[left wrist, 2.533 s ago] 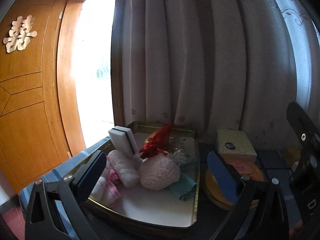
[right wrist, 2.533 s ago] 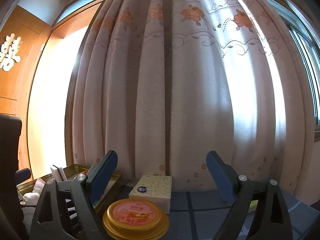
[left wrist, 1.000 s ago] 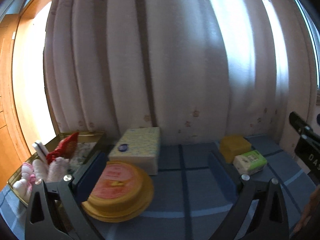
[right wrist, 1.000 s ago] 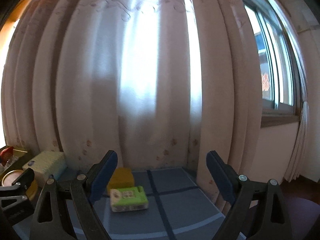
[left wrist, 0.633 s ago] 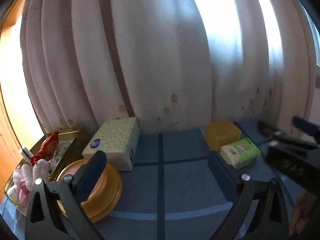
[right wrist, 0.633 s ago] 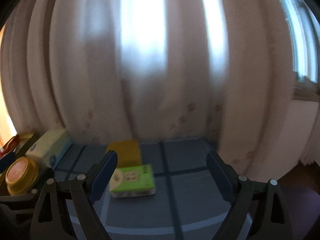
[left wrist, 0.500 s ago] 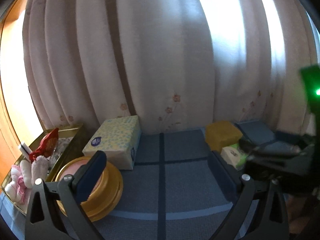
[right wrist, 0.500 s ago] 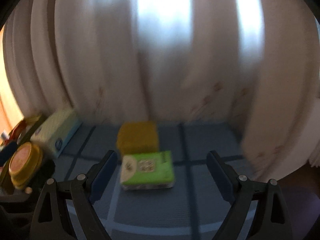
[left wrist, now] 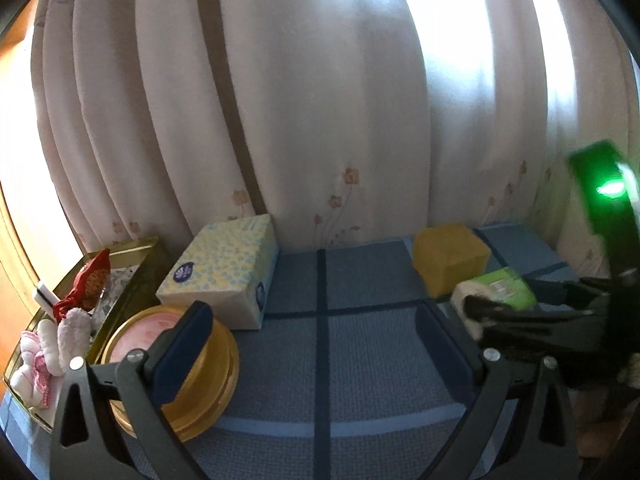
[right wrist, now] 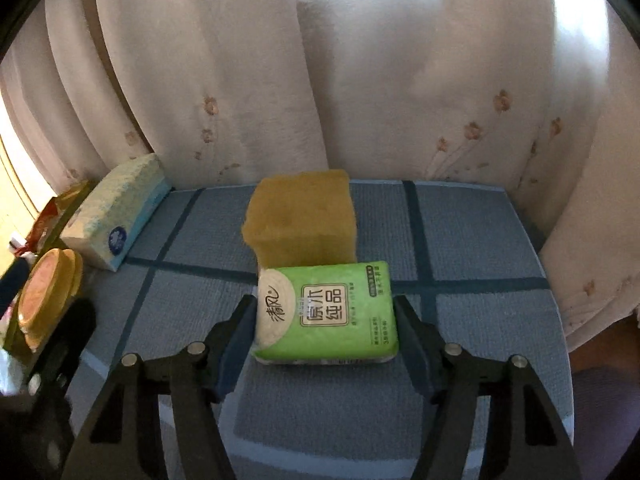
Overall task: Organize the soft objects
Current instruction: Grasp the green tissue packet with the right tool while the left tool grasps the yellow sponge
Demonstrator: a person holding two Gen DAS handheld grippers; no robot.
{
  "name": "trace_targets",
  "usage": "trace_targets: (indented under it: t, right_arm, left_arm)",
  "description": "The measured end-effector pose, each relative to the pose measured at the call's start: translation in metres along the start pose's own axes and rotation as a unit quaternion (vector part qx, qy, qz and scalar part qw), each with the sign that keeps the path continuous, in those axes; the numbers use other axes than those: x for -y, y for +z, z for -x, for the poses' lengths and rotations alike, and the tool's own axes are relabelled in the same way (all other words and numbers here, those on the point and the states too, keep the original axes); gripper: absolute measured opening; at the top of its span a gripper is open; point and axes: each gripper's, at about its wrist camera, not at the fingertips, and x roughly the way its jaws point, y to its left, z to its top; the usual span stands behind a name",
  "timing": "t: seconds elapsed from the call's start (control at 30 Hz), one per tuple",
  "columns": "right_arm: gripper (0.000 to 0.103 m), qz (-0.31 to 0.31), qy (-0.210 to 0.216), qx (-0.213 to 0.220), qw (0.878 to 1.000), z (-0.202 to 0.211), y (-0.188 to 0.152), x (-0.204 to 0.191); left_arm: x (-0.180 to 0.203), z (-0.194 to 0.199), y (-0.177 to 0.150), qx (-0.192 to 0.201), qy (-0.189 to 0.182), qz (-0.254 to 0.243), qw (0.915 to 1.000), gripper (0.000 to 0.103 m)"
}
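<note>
A green tissue pack [right wrist: 326, 312] lies on the blue checked tablecloth, just in front of a yellow sponge block [right wrist: 300, 218]. My right gripper [right wrist: 324, 340] is open, with its fingers on either side of the pack, close to its ends. In the left wrist view the pack [left wrist: 496, 290] and the sponge [left wrist: 450, 258] sit at the right, with the right gripper partly covering the pack. My left gripper [left wrist: 316, 336] is open and empty above the cloth. A gold tray [left wrist: 138, 270] at the far left holds several soft items.
A pale yellow tissue box [left wrist: 222, 268] stands near the curtain, with a round yellow lidded tub [left wrist: 140, 336] in front of it, by the left fingers. The curtain hangs along the table's back and right edges [right wrist: 560, 272]. Bare cloth lies between the two grippers.
Both grippers have swung right, away from the tray. The right gripper has dropped and moved forward, so its fingers now flank the green tissue pack.
</note>
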Motion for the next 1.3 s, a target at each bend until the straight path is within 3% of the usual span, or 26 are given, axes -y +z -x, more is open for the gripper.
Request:
trace_targets:
  t: [0.1, 0.17, 0.3, 0.4, 0.53, 0.67, 0.87, 1.0, 1.07, 1.2, 1.3]
  right_arm:
    - [0.068, -0.039, 0.012, 0.034, 0.999, 0.016, -0.005, 0.022]
    - [0.068, -0.059, -0.002, 0.069, 0.996, 0.030, -0.008, 0.036]
    - [0.068, -0.090, -0.087, 0.139, 0.982, 0.052, -0.006, 0.056]
    - [0.068, -0.091, -0.132, 0.162, 0.974, 0.058, -0.005, 0.061]
    - [0.069, -0.109, -0.153, 0.179, 0.966, 0.064, -0.007, 0.067]
    - [0.069, -0.128, -0.177, 0.191, 0.957, 0.069, -0.009, 0.072]
    - [0.069, -0.152, -0.185, 0.197, 0.951, 0.073, -0.012, 0.082]
    - [0.069, -0.144, -0.180, 0.190, 0.954, 0.069, -0.009, 0.079]
    - [0.069, -0.143, -0.176, 0.188, 0.956, 0.068, -0.009, 0.079]
    - [0.069, -0.139, -0.168, 0.180, 0.959, 0.067, -0.008, 0.078]
    - [0.069, -0.139, -0.167, 0.180, 0.959, 0.066, -0.009, 0.079]
  left_arm:
    - [0.003, -0.006, 0.000, -0.015, 0.001, -0.002, 0.9999, 0.102]
    - [0.005, -0.009, 0.001, -0.020, -0.013, 0.006, 0.9997, 0.102]
    - [0.019, -0.015, 0.007, -0.016, -0.032, 0.013, 0.9993, 0.102]
    - [0.038, -0.026, 0.016, -0.035, -0.053, 0.005, 0.9980, 0.102]
    - [0.059, -0.039, 0.034, -0.039, -0.096, 0.020, 0.9944, 0.102]
    - [0.080, -0.057, 0.049, -0.038, -0.102, 0.029, 0.9937, 0.101]
    - [0.103, -0.105, 0.053, -0.099, -0.108, 0.040, 0.9885, 0.093]
    - [0.106, -0.130, 0.050, -0.162, -0.099, 0.050, 0.9806, 0.079]
    - [0.106, -0.140, 0.047, -0.187, -0.101, 0.057, 0.9755, 0.080]
    - [0.111, -0.139, 0.048, -0.190, -0.092, 0.041, 0.9766, 0.083]
    - [0.115, -0.143, 0.047, -0.201, -0.111, 0.039, 0.9726, 0.100]
